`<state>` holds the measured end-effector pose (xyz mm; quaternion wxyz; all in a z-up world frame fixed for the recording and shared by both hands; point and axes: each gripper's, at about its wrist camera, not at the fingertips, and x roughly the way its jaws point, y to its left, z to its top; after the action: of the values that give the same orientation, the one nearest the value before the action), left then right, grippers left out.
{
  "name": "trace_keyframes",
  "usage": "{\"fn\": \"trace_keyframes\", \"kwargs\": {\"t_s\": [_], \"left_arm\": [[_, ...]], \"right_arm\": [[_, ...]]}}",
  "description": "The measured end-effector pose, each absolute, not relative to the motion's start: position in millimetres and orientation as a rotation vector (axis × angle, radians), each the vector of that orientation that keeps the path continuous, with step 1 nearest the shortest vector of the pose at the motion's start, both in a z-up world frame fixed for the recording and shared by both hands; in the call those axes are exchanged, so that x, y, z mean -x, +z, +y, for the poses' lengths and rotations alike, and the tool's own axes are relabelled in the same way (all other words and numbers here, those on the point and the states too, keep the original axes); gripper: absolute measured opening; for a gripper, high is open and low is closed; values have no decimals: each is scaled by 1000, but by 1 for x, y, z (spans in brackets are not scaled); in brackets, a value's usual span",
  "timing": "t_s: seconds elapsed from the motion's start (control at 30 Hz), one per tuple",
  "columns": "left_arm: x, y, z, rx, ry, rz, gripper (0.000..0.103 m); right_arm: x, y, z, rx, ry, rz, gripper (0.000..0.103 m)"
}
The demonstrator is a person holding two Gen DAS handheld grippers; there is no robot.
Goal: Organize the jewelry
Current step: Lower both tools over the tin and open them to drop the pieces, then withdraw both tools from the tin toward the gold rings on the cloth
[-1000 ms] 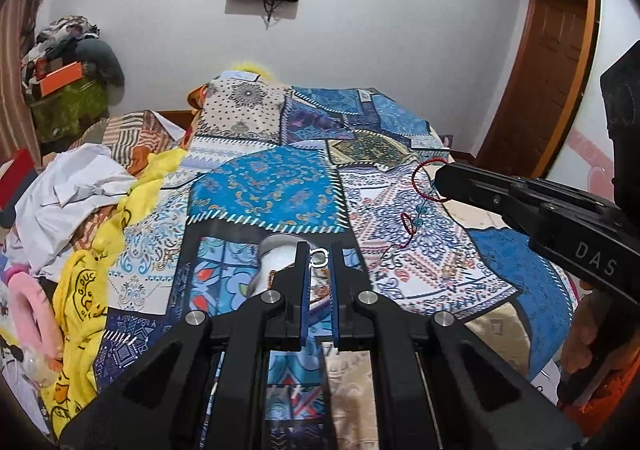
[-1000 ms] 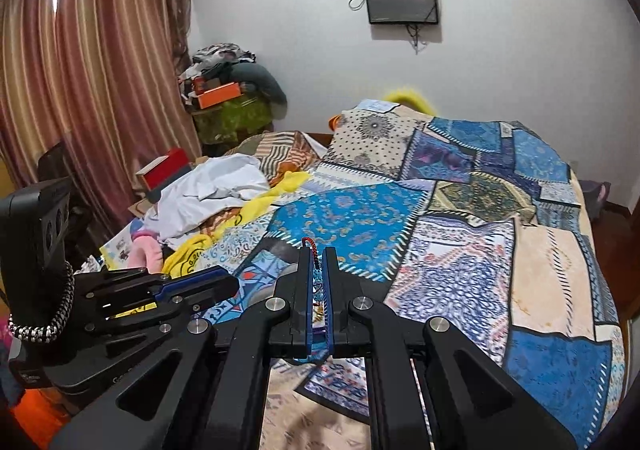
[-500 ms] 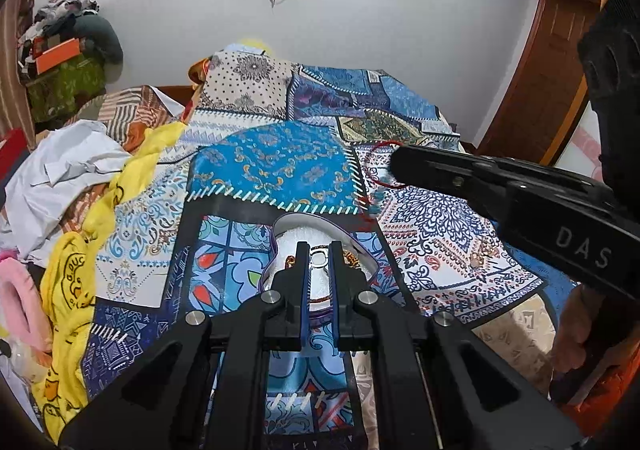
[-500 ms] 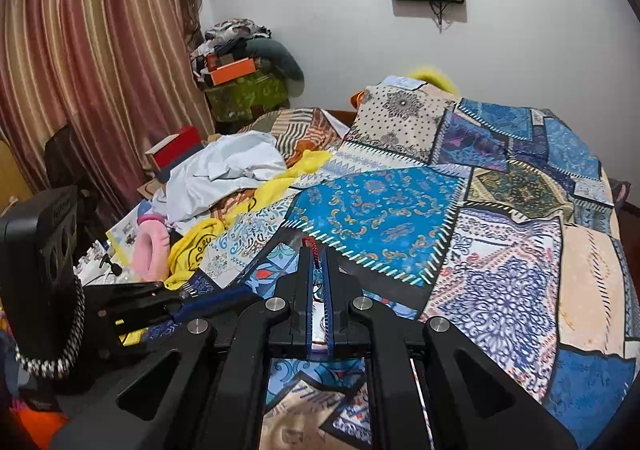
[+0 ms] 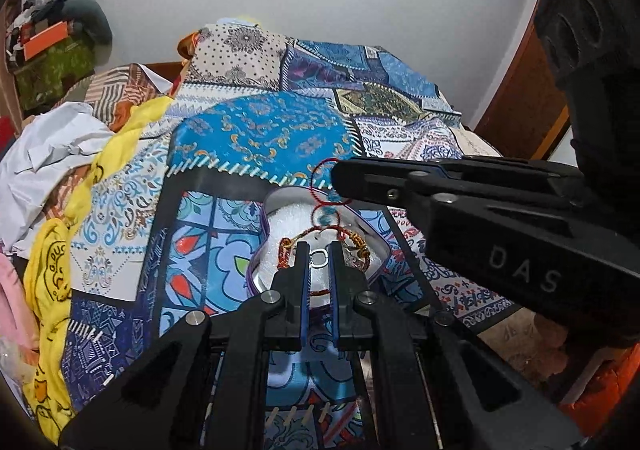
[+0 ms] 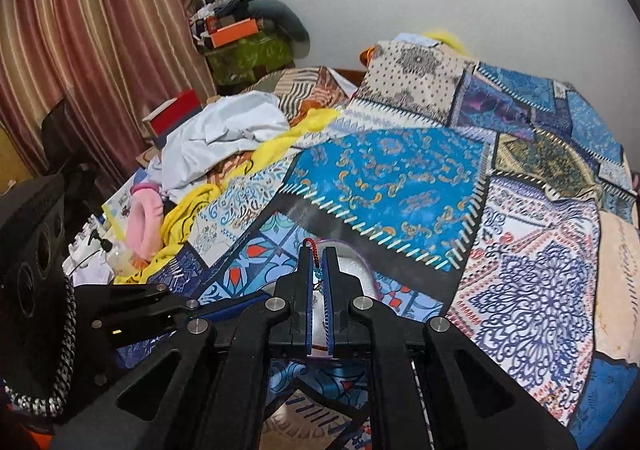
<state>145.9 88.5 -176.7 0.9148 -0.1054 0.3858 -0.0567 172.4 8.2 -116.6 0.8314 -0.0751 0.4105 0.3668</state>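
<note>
On a patchwork quilt (image 5: 256, 137), a tin (image 5: 280, 209) holds beaded jewelry (image 5: 356, 242); the left gripper (image 5: 319, 250) pinches a ring (image 5: 319, 258) above it; the right gripper (image 5: 340, 179), reaching in from the right, clamps a red cord bracelet (image 5: 322, 189) dangling over the tin.

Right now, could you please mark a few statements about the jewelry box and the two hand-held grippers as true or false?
1. The right hand-held gripper pinches a red cord. True.
2. The box has its lid on. False: it is open, showing white foam.
3. The left hand-held gripper points at the box. True.
4. The box sits on a bare wooden table. False: it sits on a patterned bedspread.
5. The cord lies flat in the box. False: it hangs from the right hand-held gripper.
</note>
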Motion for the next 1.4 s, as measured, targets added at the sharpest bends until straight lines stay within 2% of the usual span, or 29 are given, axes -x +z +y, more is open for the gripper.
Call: {"fn": "trace_keyframes", "kwargs": {"t_s": [0.23, 0.33, 0.5, 0.57, 0.67, 0.83, 1.0, 1.4], "left_arm": [[-149, -178, 90, 227, -96, 803, 7], [-149, -177, 94, 241, -86, 804, 7], [-145, -169, 96, 244, -75, 796, 7], [-142, -165, 95, 238, -69, 788, 10], [-138, -155, 93, 232, -61, 770, 16], [-131, -140, 89, 222, -53, 742, 17], [-124, -124, 80, 203, -49, 711, 24], [-127, -105, 43, 176, -95, 689, 29]], "right_arm": [[-177, -124, 10, 161, 774, 926, 6], [-177, -122, 7, 155, 771, 929, 14], [-168, -108, 0, 156, 752, 871, 35], [-164, -100, -4, 163, 739, 841, 37], [-160, -90, -11, 158, 726, 814, 37], [-153, -76, -24, 144, 704, 777, 37], [-145, -65, -43, 125, 680, 743, 37], [-134, -50, -99, 90, 574, 701, 38]]}}
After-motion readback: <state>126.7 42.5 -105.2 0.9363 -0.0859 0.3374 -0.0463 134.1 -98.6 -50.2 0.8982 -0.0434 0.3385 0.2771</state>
